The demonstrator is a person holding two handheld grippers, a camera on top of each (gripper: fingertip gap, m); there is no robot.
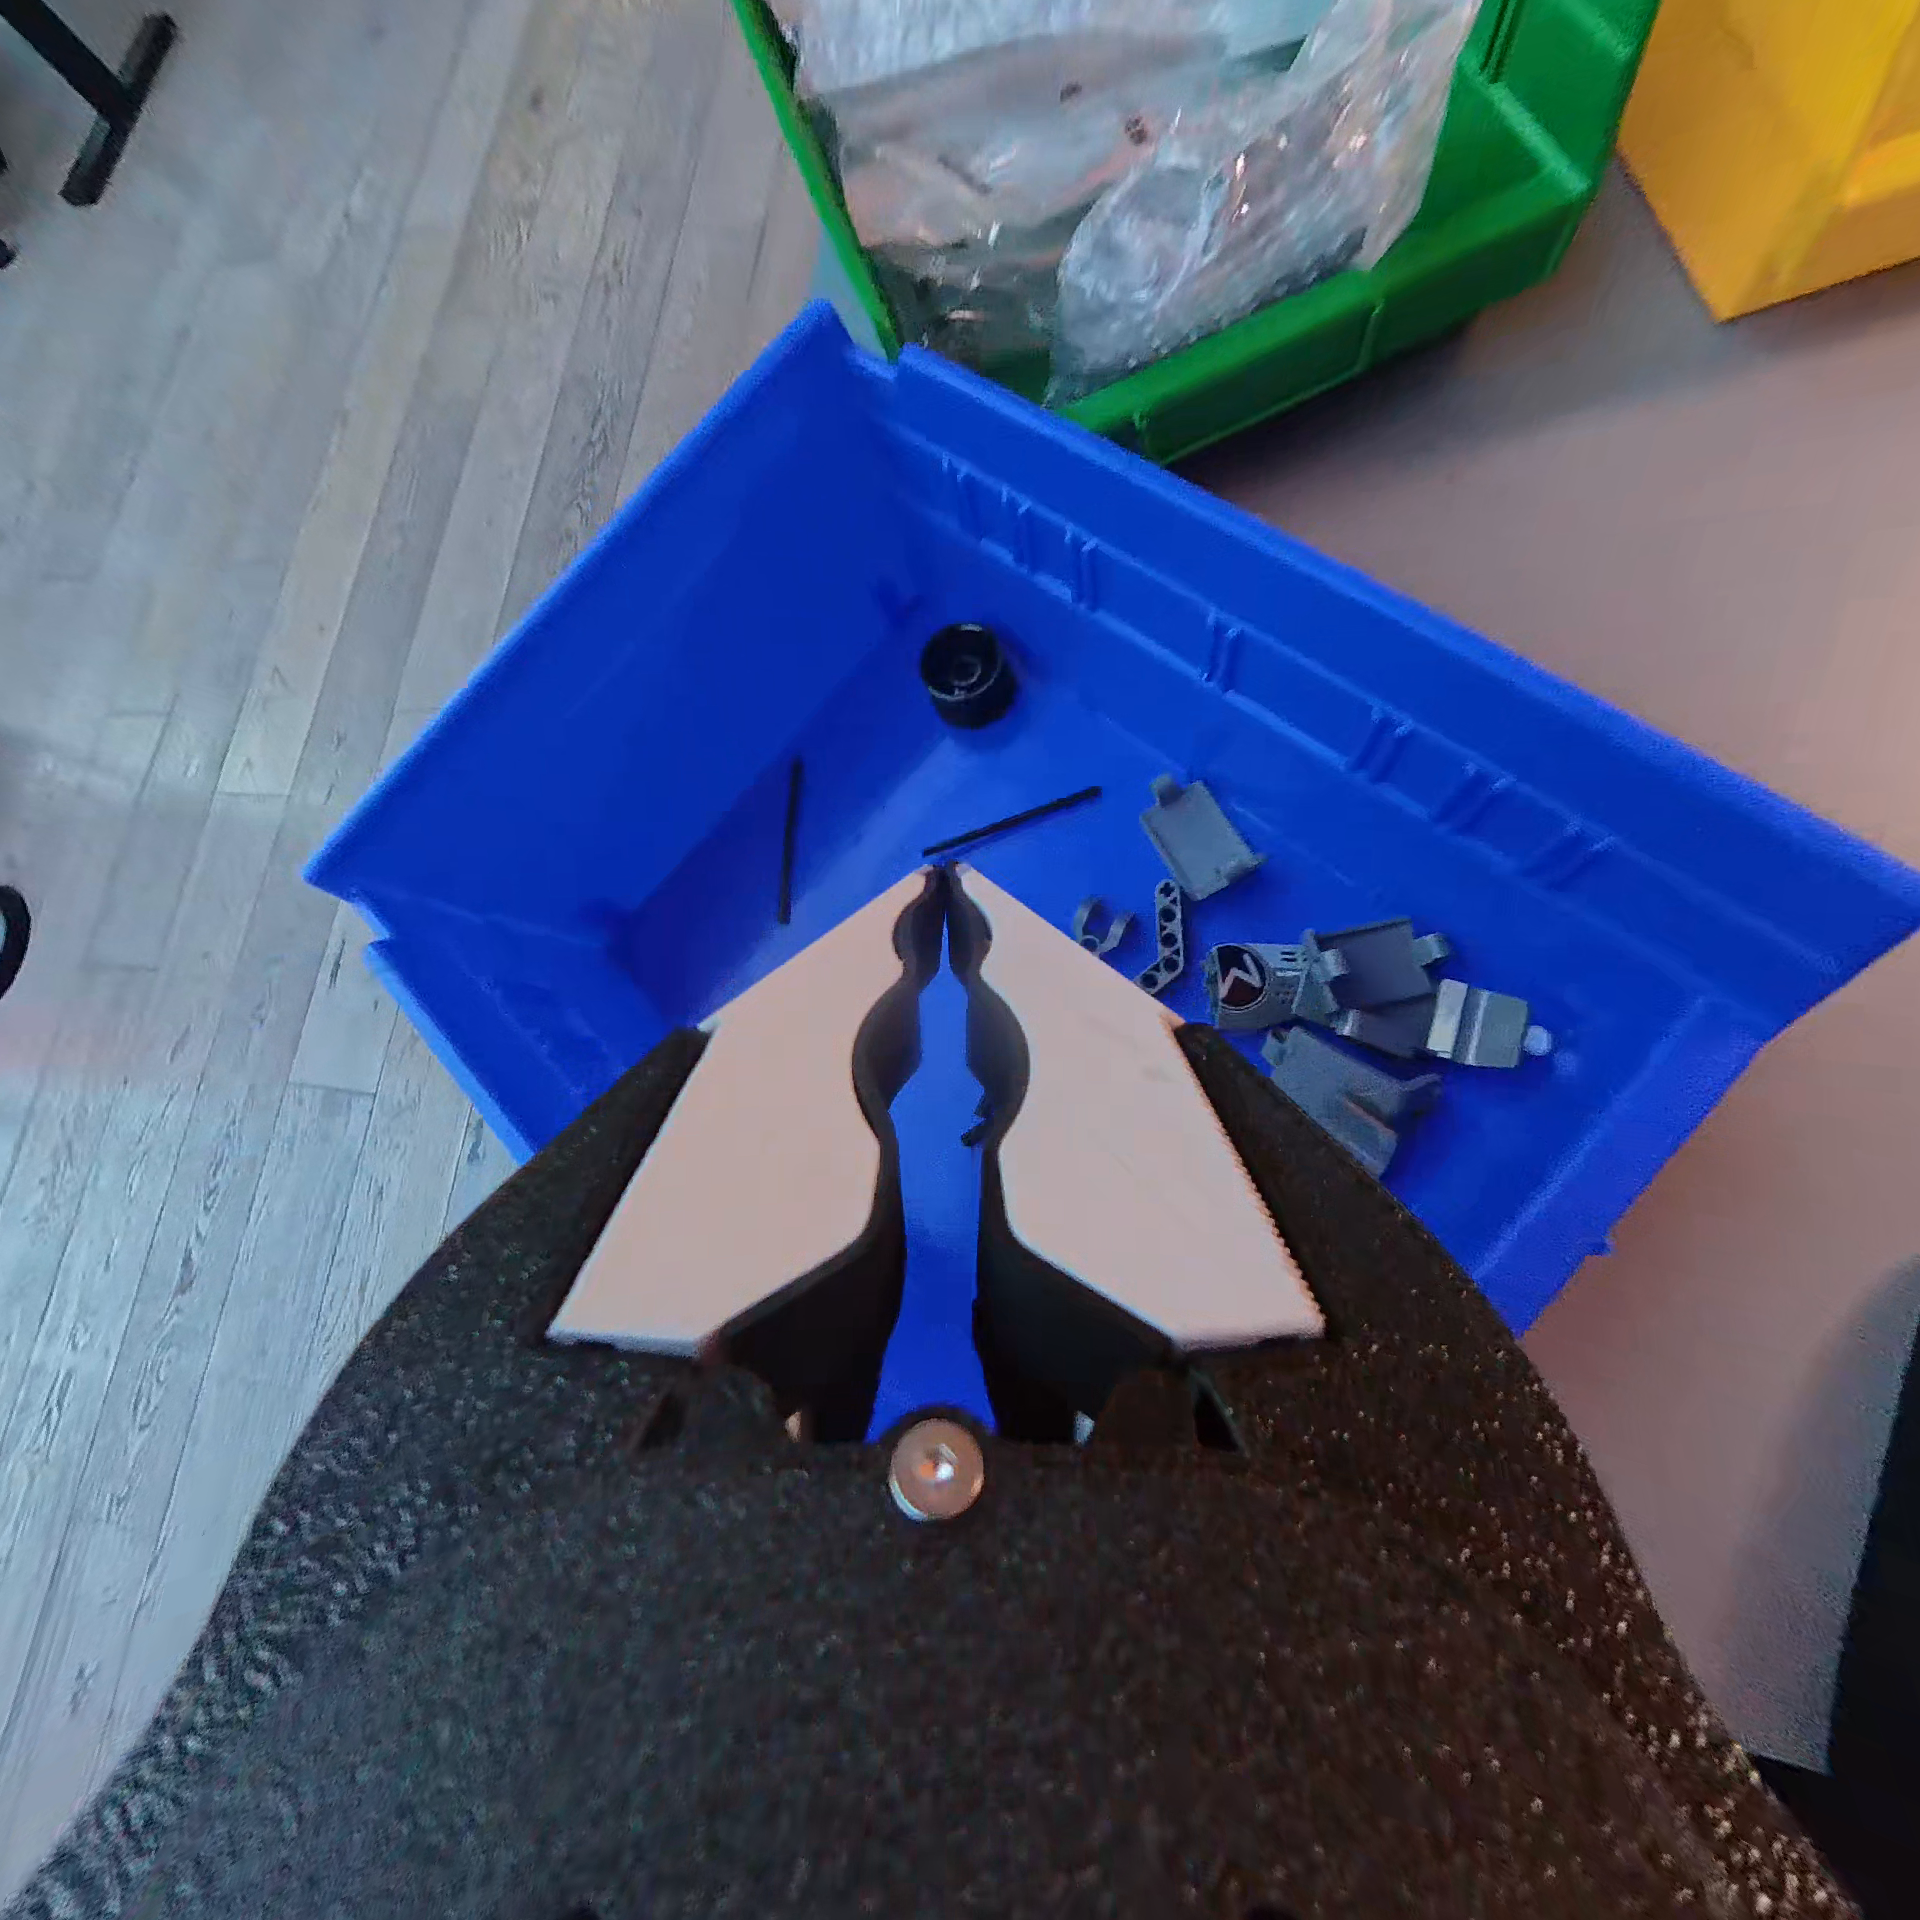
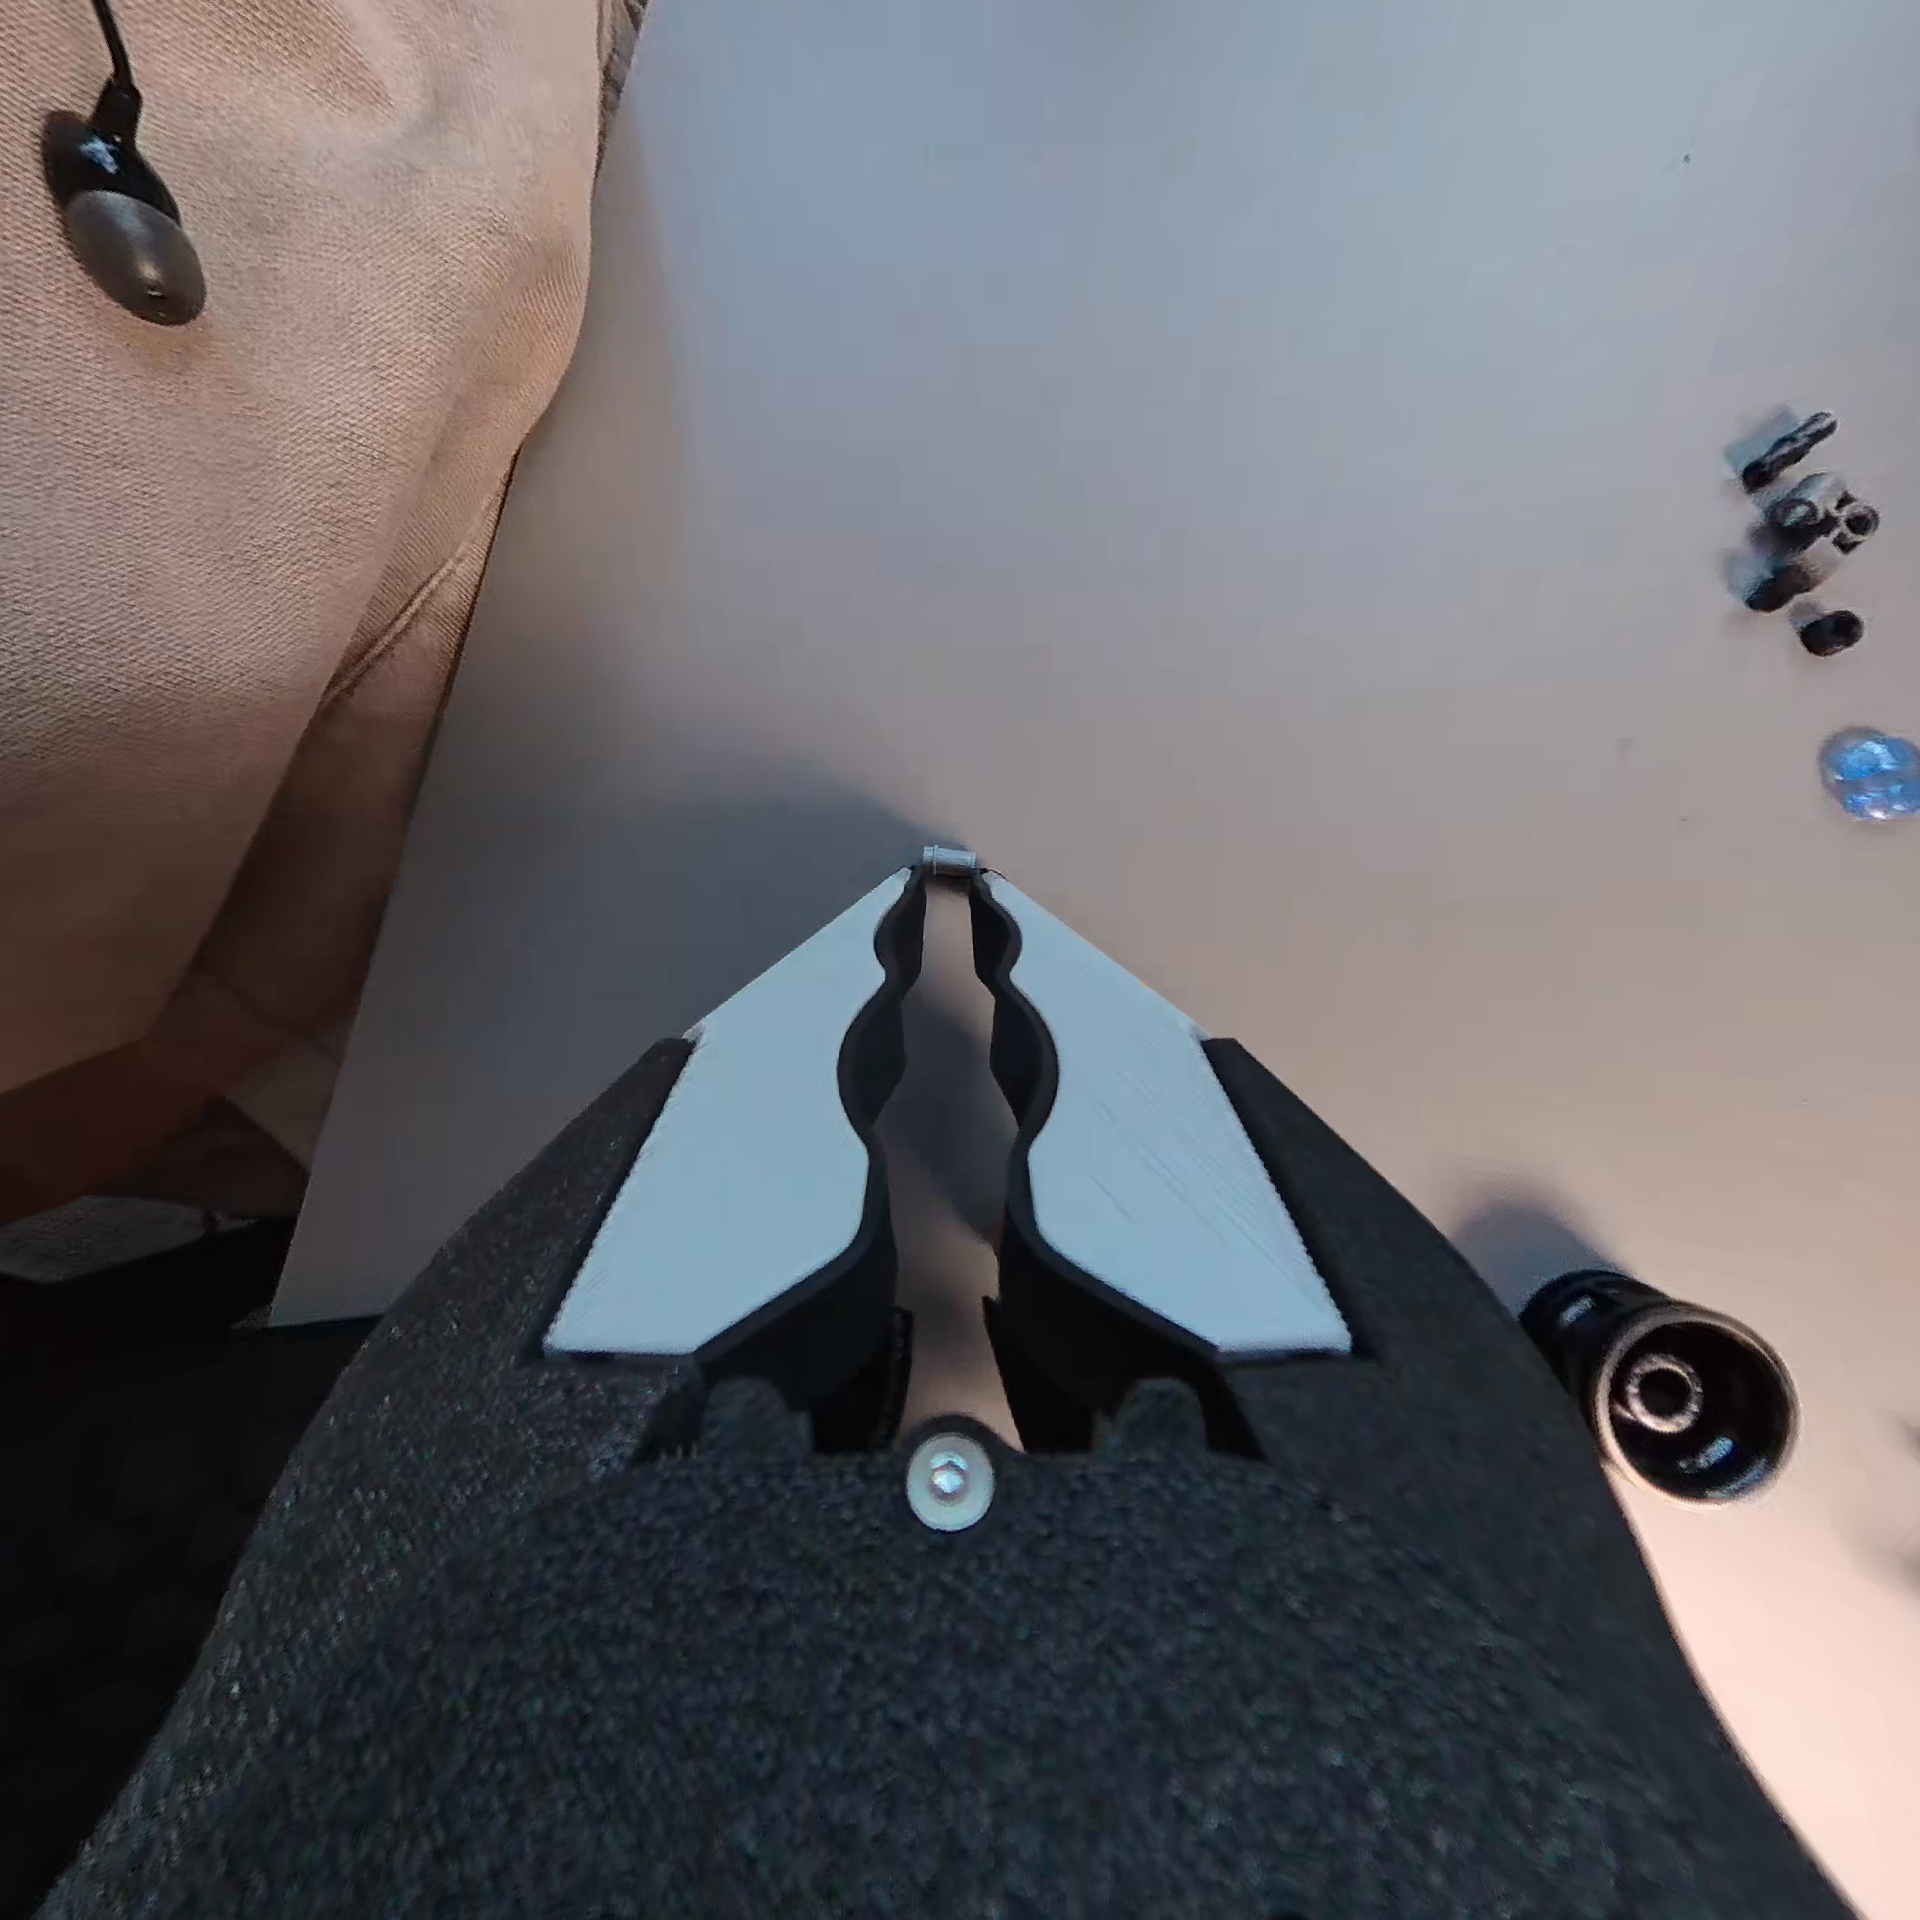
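Two grippers: left gripper [image 1: 945, 871] pressed together over the blue bin [image 1: 623, 665] — empty. Right gripper [image 2: 948, 871] pinches a tiny metal cylinder [image 2: 948, 858] by its tips — a slip could drop it onto the worktop [image 2: 1247, 416].

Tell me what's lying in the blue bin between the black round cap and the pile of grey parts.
In the left wrist view, a thin black rod lies on the blue bin floor between the black round cap and the grey parts.

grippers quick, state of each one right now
Left tongs: shut, empty, over the blue bin.
Right tongs: shut on a tiny silver cylinder, above the table.
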